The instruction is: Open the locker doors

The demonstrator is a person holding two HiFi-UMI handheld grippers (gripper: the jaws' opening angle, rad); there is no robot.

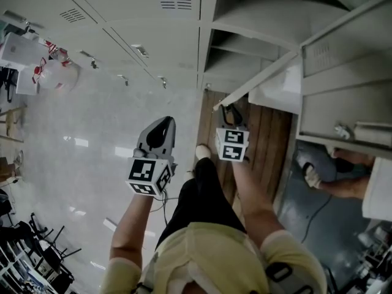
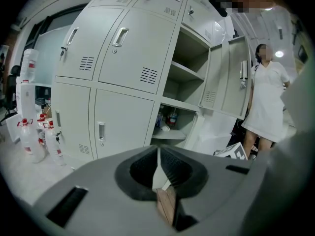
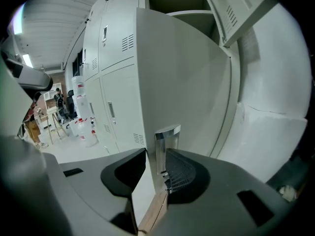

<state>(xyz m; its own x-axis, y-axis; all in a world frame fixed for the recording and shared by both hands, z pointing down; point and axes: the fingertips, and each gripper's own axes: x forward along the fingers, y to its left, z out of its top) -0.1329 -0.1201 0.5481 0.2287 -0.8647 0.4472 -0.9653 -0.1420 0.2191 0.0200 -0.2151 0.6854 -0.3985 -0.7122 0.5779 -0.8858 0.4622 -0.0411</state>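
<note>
A bank of grey lockers (image 1: 141, 17) fills the top of the head view. One lower locker door (image 1: 260, 75) stands swung out, and my right gripper (image 1: 231, 110) is shut on its free edge. In the right gripper view the door panel (image 3: 182, 82) runs between the jaws, with its chrome handle (image 3: 167, 134) against the right pad. My left gripper (image 1: 164, 122) hangs in the air left of that door, shut, with nothing in it (image 2: 158, 151). It faces closed doors (image 2: 123, 122) and an open locker (image 2: 184, 68) with shelves.
An upper door (image 2: 231, 77) also stands open. Small bottles (image 2: 170, 118) sit on the open locker's lower shelf. Large plastic bottles (image 2: 29, 136) stand on the floor at the left. A person in white (image 2: 266, 97) stands at the right. Chairs (image 1: 37, 250) crowd the lower left.
</note>
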